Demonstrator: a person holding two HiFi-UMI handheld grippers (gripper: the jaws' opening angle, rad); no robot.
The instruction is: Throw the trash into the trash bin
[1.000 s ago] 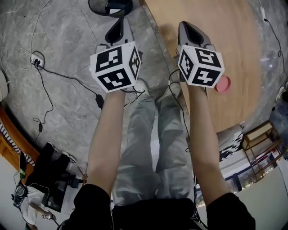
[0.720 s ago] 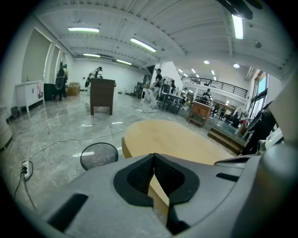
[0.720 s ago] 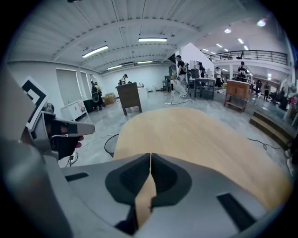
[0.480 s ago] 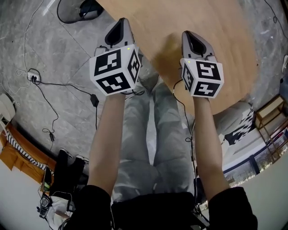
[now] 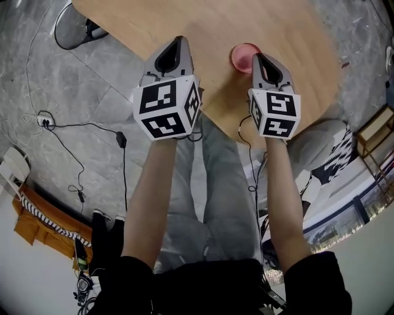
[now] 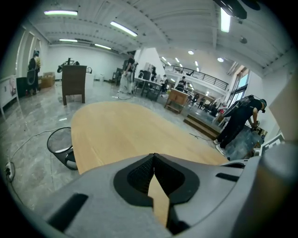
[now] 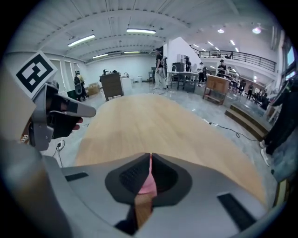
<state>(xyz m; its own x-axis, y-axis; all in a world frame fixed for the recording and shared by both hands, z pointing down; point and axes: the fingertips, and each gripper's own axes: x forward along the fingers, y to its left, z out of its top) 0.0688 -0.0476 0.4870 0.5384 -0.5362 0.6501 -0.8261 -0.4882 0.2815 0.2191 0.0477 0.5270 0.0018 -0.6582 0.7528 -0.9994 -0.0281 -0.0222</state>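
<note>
A head view looks steeply down on two hand-held grippers, held side by side over the near edge of a large, rounded wooden table point(image 5: 154, 18); the edge is seen running slantwise from upper left, under both marker cubes, to the right. The left gripper point(image 5: 178, 42) is clenched with nothing between its pads; only bare wood is seen through the slit below its tips in the left gripper view point(image 6: 153, 157). The right gripper point(image 5: 257, 58) is likewise clenched and grasps nothing. A pink round item point(image 5: 245, 58) lies on the table just beside the right gripper's tip, on the side towards the left gripper; in the right gripper view point(image 7: 150, 155) a strip of it point(image 7: 147, 184) is glimpsed through the slit behind the closed tips. Open tabletop stretches ahead of both grippers.

A black wire trash bin point(image 5: 71, 27) stands on the floor against the table's left edge, well apart from the pink item; it is also seen low at the left of the left gripper view point(image 6: 59, 146).

The floor point(image 5: 61, 80) is grey and marbled, and is crossed by black cables point(image 5: 80, 126); grey trousers point(image 5: 209, 203) are seen below the forearms. Beyond the table a wide hall is shown, with strip lights point(image 6: 123, 29) on a white ceiling, distant people, desks and a railed balcony point(image 7: 233, 56).
</note>
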